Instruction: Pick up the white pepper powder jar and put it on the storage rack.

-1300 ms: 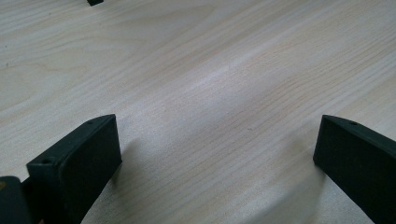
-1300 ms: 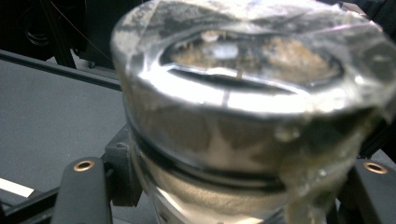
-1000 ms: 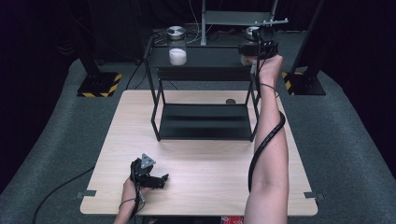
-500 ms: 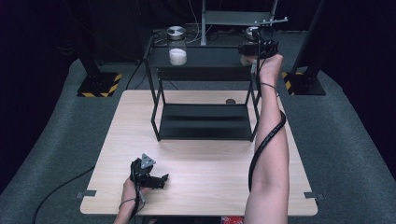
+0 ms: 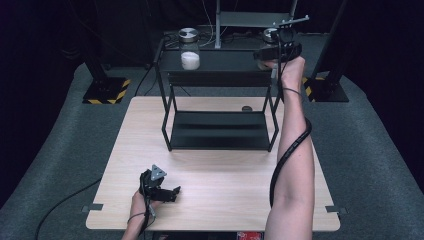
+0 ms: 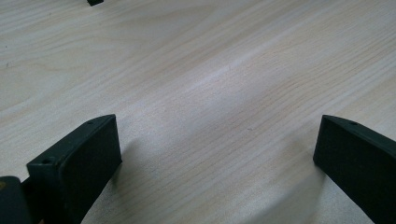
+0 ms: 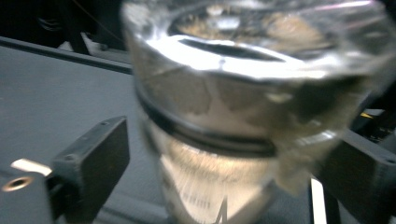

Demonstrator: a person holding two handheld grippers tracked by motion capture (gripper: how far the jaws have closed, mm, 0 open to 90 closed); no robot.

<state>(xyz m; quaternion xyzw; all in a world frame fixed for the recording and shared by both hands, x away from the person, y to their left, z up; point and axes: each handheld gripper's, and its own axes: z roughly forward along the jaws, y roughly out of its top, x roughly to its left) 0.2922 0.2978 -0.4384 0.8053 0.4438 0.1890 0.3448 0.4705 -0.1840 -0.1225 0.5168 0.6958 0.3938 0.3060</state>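
A black metal rack stands on a pale wooden table, its lower shelf bare. On the rack's top shelf, at the left end, stands a glass jar of white powder with a metal lid. Just right of the rack's right legs, a small dark disc lies on the table. Grey carpet surrounds the table.

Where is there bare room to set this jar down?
The wooden table is bare between the black rack and the left gripper. The rack's lower shelf is free. The top shelf's middle is free; it is crowded by the right gripper and its jar.
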